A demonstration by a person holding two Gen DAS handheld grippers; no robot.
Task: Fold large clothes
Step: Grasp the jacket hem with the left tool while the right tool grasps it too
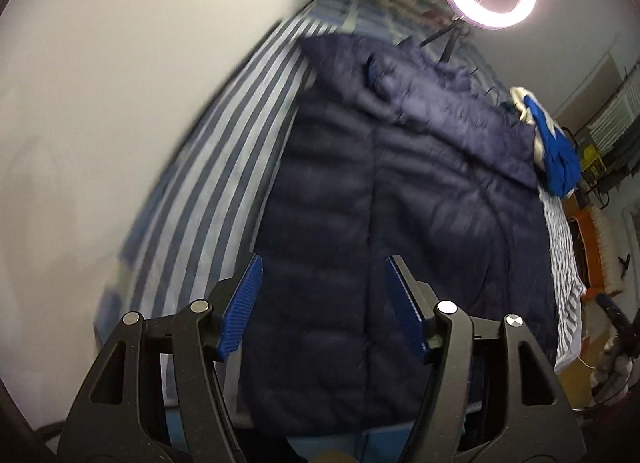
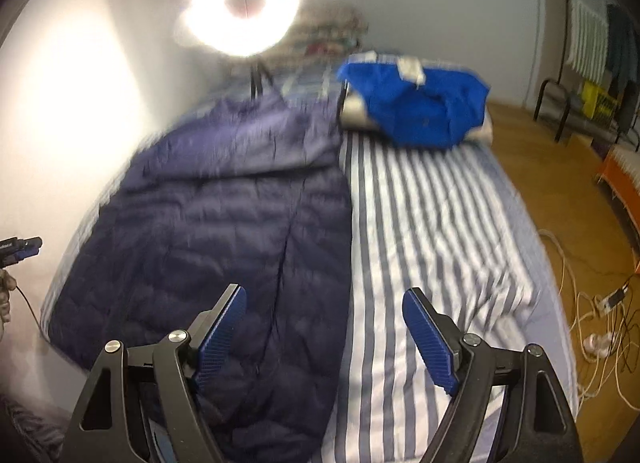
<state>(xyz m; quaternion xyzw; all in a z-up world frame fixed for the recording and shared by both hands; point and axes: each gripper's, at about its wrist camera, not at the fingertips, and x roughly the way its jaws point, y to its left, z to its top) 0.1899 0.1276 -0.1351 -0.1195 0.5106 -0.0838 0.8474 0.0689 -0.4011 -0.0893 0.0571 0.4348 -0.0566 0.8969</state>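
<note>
I could read no text, label, brand, number or sign in either view. A small dark device (image 2: 18,249) at the far left edge of my right wrist view carried a pale mark, too blurred to make out. A pale patch on the blue garment (image 2: 416,107) lying at the far end of the striped bed (image 2: 432,231) showed no legible print.

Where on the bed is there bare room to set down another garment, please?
The striped sheet is bare between the navy puffer jacket and the bed's floor-side edge, in front of the blue garment. A narrower bare strip runs between the jacket and the wall. The far end, by the ring light, is crowded.
</note>
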